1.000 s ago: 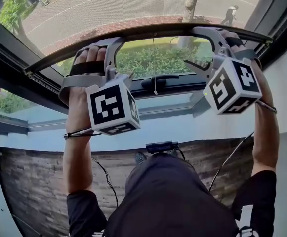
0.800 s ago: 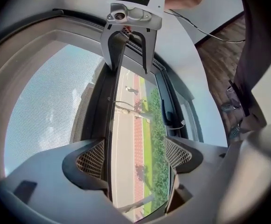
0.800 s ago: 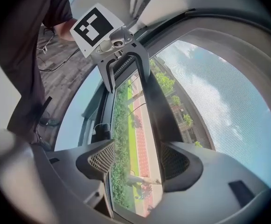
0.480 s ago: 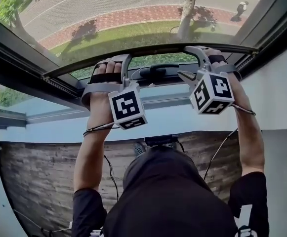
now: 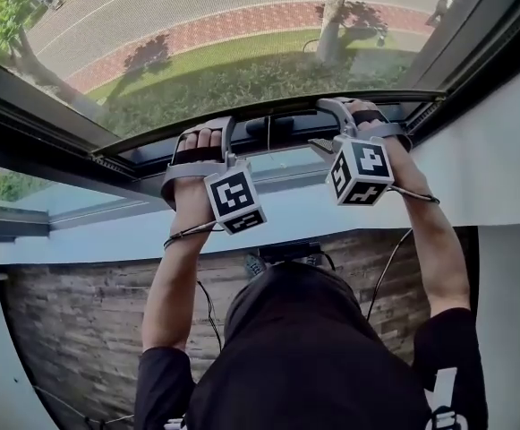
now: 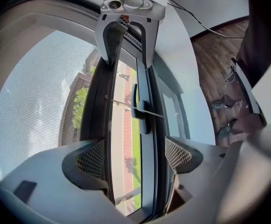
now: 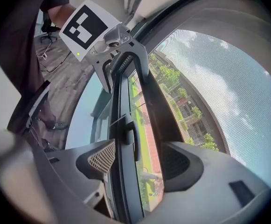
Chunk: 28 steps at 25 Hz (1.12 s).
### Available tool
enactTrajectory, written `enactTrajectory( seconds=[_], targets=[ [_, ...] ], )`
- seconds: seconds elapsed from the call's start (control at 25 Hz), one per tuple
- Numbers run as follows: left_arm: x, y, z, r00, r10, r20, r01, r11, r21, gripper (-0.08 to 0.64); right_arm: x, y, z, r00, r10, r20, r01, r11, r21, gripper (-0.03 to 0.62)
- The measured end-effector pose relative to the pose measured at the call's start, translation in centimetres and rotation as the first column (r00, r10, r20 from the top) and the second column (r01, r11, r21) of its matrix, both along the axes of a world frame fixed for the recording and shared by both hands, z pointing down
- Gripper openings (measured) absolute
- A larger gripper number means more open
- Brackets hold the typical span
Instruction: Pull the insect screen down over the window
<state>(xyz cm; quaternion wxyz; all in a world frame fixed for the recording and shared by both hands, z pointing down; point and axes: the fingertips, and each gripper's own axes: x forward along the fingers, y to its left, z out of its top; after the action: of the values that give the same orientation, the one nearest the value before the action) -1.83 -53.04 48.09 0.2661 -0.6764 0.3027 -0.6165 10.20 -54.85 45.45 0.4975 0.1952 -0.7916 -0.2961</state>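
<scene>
The insect screen's mesh (image 5: 206, 25) covers most of the window. Its dark bottom bar (image 5: 139, 144) runs across just above the lower window frame. Both grippers reach over this bar from the room side. My left gripper (image 5: 201, 137) straddles the bar (image 6: 102, 111), which lies against one pad while the other pad (image 6: 179, 155) stands clear. These jaws have just been closing a little around it. My right gripper (image 5: 349, 115) holds the bar (image 7: 161, 106) loosely between open jaws in the same way. A narrow unscreened strip shows below the bar.
A black window handle (image 6: 142, 111) sits on the lower frame between the two grippers. Below it is the white sill (image 5: 286, 213), then wood-look flooring (image 5: 72, 330). Cables hang from both grippers. Outside are grass, a tree trunk and a road.
Both grippers and the screen bar have come down together toward the lower frame. The mesh covers more of the window, and the open strip under the bar has narrowed.
</scene>
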Motion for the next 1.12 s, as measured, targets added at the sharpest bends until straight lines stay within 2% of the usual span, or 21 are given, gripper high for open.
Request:
enactTrajectory(
  seconds=[0.16,0.36,0.88,1.12],
  targets=[
    [-0.1,0.1,1.1,1.000,-0.008,-0.009,0.008,1.000,-0.020,0.425,-0.1,0.1,1.2,1.000,0.000,-0.016,0.000,1.000,-0.015,0.307],
    [-0.5,0.6,3.5,1.000,-0.015,-0.014,0.014,0.997,-0.082,0.426,-0.4,0.4,3.6,0.999,0.002,-0.048,-0.005,0.998,-0.057,0.307],
    [0.0,0.4,6.0,0.999,-0.035,-0.004,0.035,0.995,-0.095,0.425,-0.1,0.2,6.2,0.998,0.018,-0.054,-0.021,0.999,-0.050,0.307],
    [-0.4,0.2,6.4,0.998,-0.049,-0.035,0.046,0.995,-0.092,0.425,-0.6,0.1,7.0,0.999,0.025,-0.048,-0.027,0.999,-0.038,0.307]
  ],
)
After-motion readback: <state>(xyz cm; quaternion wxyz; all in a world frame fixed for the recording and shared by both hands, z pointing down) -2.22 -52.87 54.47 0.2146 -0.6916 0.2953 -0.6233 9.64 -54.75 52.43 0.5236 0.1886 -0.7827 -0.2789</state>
